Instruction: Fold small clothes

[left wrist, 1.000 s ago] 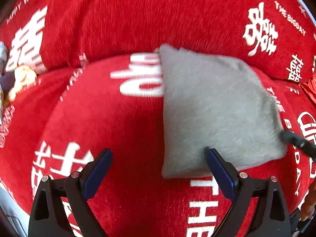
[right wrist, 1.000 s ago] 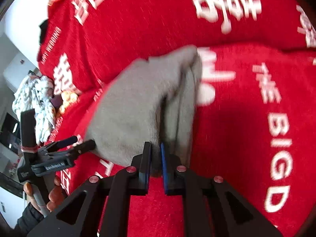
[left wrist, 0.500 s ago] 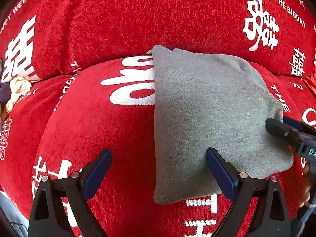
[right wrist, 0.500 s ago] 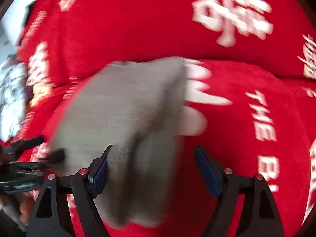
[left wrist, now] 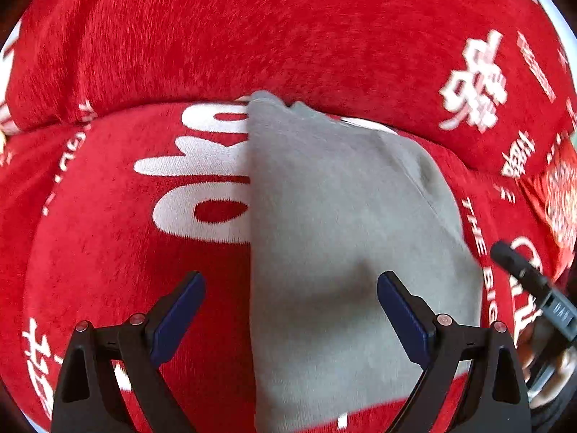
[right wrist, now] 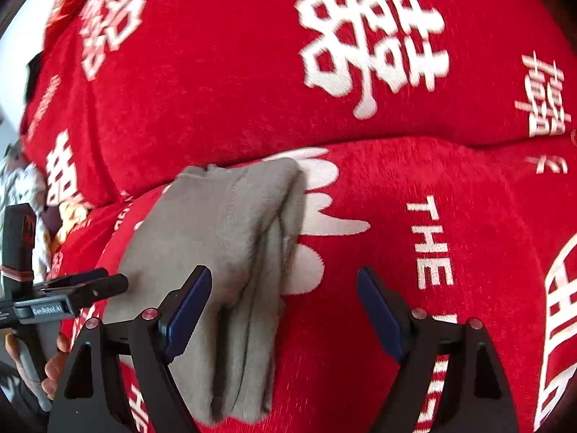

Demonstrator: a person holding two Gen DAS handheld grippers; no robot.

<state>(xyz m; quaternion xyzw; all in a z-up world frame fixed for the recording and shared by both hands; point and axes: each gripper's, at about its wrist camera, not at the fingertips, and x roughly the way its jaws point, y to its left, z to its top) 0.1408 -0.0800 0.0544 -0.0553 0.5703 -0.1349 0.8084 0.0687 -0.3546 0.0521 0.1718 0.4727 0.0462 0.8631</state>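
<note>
A folded grey garment (left wrist: 346, 238) lies flat on a red sofa seat. My left gripper (left wrist: 290, 310) is open and empty, just above the garment's near left part, its right finger over the cloth. In the right wrist view the same garment (right wrist: 223, 245) shows its stacked folded edges on the right side. My right gripper (right wrist: 285, 303) is open and empty, its left finger over the garment's near end. The right gripper's tip (left wrist: 519, 270) shows at the garment's right edge in the left wrist view. The left gripper (right wrist: 72, 292) shows at the left in the right wrist view.
The sofa is covered in red cloth with white characters and "THE BIG DAY" lettering (right wrist: 432, 241). Its backrest (left wrist: 288, 36) rises right behind the garment. A pile of patterned cloth (right wrist: 21, 195) lies at the far left. A red patterned item (left wrist: 555, 195) sits at the right.
My right gripper opened and let go of the garment's folded edge, which now rests flat. Both grippers have moved a little; the left has stayed open.
</note>
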